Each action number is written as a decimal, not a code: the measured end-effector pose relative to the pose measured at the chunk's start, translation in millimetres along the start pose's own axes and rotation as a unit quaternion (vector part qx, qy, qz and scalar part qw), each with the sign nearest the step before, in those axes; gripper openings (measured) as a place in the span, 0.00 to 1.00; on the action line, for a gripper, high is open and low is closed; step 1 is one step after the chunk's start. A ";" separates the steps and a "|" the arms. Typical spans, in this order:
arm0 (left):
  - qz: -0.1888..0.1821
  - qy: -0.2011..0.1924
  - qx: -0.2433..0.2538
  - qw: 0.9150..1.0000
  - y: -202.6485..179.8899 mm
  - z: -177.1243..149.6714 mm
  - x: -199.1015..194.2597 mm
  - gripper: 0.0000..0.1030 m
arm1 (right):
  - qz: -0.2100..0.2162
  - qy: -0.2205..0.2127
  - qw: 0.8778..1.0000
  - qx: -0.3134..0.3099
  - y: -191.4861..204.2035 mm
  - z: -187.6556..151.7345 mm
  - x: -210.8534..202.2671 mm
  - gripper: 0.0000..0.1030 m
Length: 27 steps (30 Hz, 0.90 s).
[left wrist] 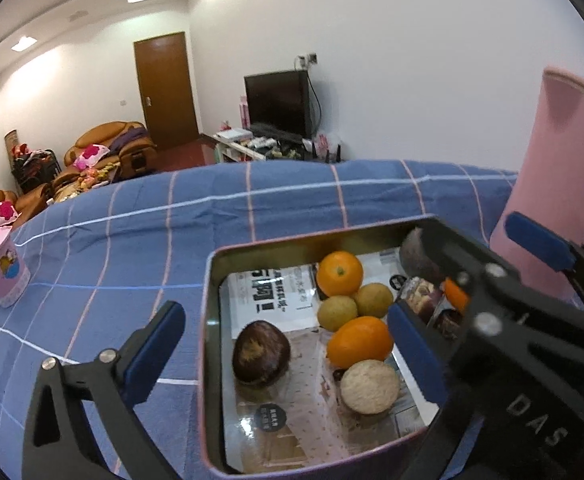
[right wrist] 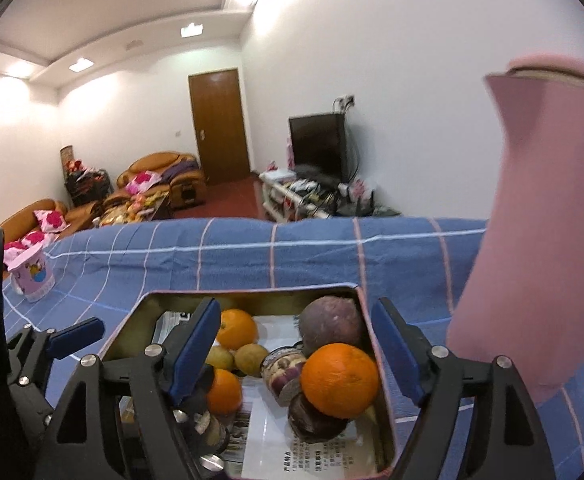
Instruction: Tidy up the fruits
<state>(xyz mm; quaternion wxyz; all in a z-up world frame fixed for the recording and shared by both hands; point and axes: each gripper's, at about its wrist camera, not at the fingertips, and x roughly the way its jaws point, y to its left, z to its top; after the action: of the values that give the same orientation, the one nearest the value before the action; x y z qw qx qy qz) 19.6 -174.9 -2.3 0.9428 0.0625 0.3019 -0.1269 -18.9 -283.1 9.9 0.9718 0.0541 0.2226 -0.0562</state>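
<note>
A rectangular metal tin (left wrist: 212, 320) (right wrist: 366, 320) sits on the blue checked cloth and holds the fruit. In the left wrist view it holds two oranges (left wrist: 340, 273), two yellow-green fruits (left wrist: 374, 300), a dark purple fruit (left wrist: 261, 353) and a pale cut-faced fruit (left wrist: 369, 386). My left gripper (left wrist: 284, 344) is open over the tin's left rim, empty. My right gripper (right wrist: 296, 348) is open over the tin, its fingers either side of a large orange (right wrist: 339, 380) that rests on dark purple fruits (right wrist: 331, 325). The right gripper also shows in the left wrist view (left wrist: 468, 280).
A tall pink container (left wrist: 560, 184) (right wrist: 544, 232) stands right of the tin, close to my right gripper. A small pink printed cup (left wrist: 2, 276) (right wrist: 32, 274) stands far left on the cloth (left wrist: 132, 240). Sofas, a door and a TV lie beyond the table.
</note>
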 end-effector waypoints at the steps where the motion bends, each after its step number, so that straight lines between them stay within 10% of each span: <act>1: 0.002 -0.010 -0.003 1.000 1.7 -1.1 -4.6 1.00 | -0.010 -0.009 1.000 -0.002 0.6 -1.1 -5.4 0.77; 13: 0.023 -0.114 0.006 0.993 12.7 -24.4 -60.4 1.00 | -0.058 -0.092 0.994 -0.007 6.6 -16.9 -69.3 0.77; 27: 0.024 -0.142 -0.014 0.989 24.1 -34.7 -81.6 1.00 | -0.081 -0.131 0.988 -0.010 12.9 -24.7 -99.8 0.77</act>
<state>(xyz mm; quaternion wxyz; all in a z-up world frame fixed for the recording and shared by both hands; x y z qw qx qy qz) -57.0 -128.6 18.4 0.9797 0.0384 0.1650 -0.1075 -116.9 -258.7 32.6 0.9853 0.0184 0.0976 -0.1389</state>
